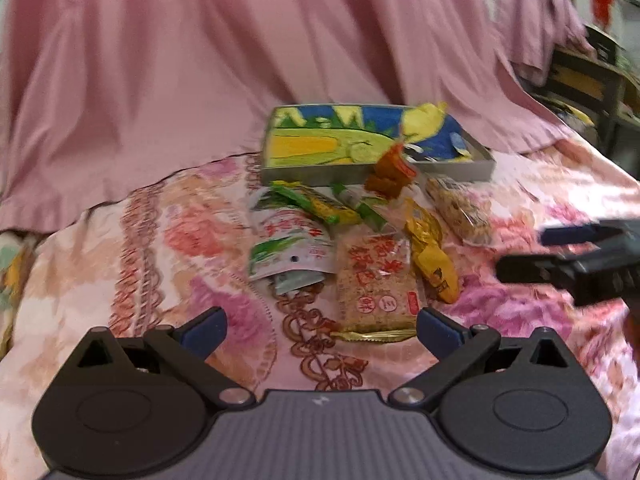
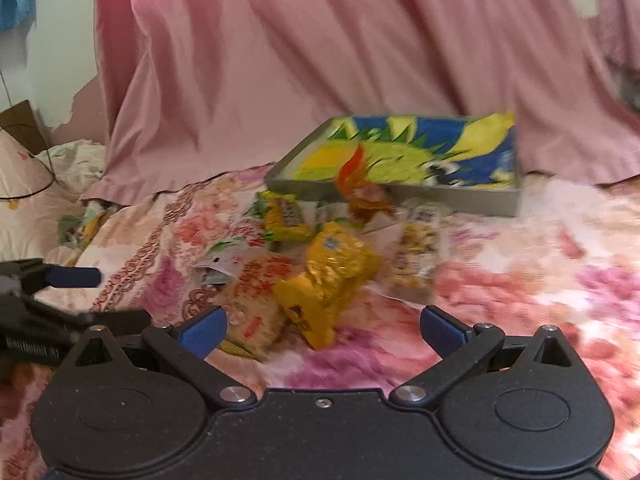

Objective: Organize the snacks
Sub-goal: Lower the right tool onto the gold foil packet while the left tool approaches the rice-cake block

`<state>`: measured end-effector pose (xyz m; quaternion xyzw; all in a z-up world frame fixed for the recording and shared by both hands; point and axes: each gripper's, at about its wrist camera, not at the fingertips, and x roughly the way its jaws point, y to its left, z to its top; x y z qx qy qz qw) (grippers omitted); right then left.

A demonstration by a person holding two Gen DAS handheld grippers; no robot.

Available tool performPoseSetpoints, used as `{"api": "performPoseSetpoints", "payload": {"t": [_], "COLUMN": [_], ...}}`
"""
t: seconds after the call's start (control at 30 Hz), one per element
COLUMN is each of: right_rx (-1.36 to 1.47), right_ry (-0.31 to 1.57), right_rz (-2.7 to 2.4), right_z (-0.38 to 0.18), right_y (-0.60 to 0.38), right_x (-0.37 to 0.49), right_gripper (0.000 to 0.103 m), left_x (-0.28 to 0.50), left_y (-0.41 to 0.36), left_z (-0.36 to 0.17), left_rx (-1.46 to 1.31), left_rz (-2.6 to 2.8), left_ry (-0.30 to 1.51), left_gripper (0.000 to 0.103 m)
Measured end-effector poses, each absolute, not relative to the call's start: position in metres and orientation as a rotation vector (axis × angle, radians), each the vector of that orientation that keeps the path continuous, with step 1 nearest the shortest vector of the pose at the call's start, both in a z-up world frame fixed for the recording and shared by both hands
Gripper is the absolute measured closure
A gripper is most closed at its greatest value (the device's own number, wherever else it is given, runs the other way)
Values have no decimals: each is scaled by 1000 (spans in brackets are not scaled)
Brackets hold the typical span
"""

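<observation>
A loose heap of snack packets lies on a floral bedspread [image 1: 140, 280], just in front of a shallow grey tray [image 1: 376, 172] that already holds a large blue, yellow and green bag [image 1: 352, 136]. In the heap, a tan rice-cracker packet with red print [image 1: 374, 280] lies nearest the left gripper [image 1: 320, 330], with a white and green pouch [image 1: 288, 244] beside it and a yellow wrapped packet [image 2: 332, 276] on its other side. A clear packet of mixed pieces [image 2: 416, 260] sits further toward the right, and a small orange-red packet [image 2: 364, 196] leans against the tray's front wall, with green and yellow sticks [image 1: 320, 204] near it. The left gripper hovers low over the bedspread with its blue-padded fingers spread wide and holding nothing. The right gripper [image 2: 322, 330] is likewise wide apart and empty, facing the yellow packet. A pink draped cloth [image 2: 320, 60] fills the background behind the tray. Both views are blurred.
</observation>
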<state>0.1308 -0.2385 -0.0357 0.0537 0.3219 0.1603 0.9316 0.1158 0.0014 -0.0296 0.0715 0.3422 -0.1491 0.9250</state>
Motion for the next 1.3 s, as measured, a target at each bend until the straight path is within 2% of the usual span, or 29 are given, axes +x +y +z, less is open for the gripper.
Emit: {"api": "performPoseSetpoints", "payload": {"t": [0.27, 0.5, 0.6, 0.67, 1.0, 1.07, 1.17, 1.23, 1.3], "right_rx": [134, 200, 197, 199, 367, 391, 434, 461, 468], "right_ry": [749, 786, 802, 816, 953, 956, 959, 955, 953], "right_rz": [458, 490, 467, 430, 348, 350, 344, 339, 330], "right_z": [-57, -67, -68, -67, -73, -75, -79, -81, -82], "right_y": [-232, -237, -235, -232, -226, -230, -239, -246, -250], "right_x": [193, 216, 222, 225, 249, 252, 252, 251, 250], "right_gripper": [1, 10, 14, 15, 22, 26, 35, 46, 51], "left_x": [144, 167, 173, 177, 185, 185, 188, 192, 193], "left_y": [-11, -22, -28, -31, -39, -41, -44, -47, -48], "left_z": [-55, -68, -72, -73, -77, -78, -80, -82, -82], "left_rx": [176, 170, 175, 165, 101, 113, 144, 161, 161], "left_rz": [-456, -504, -502, -487, -509, -513, -509, -506, -500], "left_ry": [749, 782, 785, 800, 847, 850, 865, 886, 893], "left_gripper": [0, 0, 4, 10, 14, 14, 21, 22, 23]}}
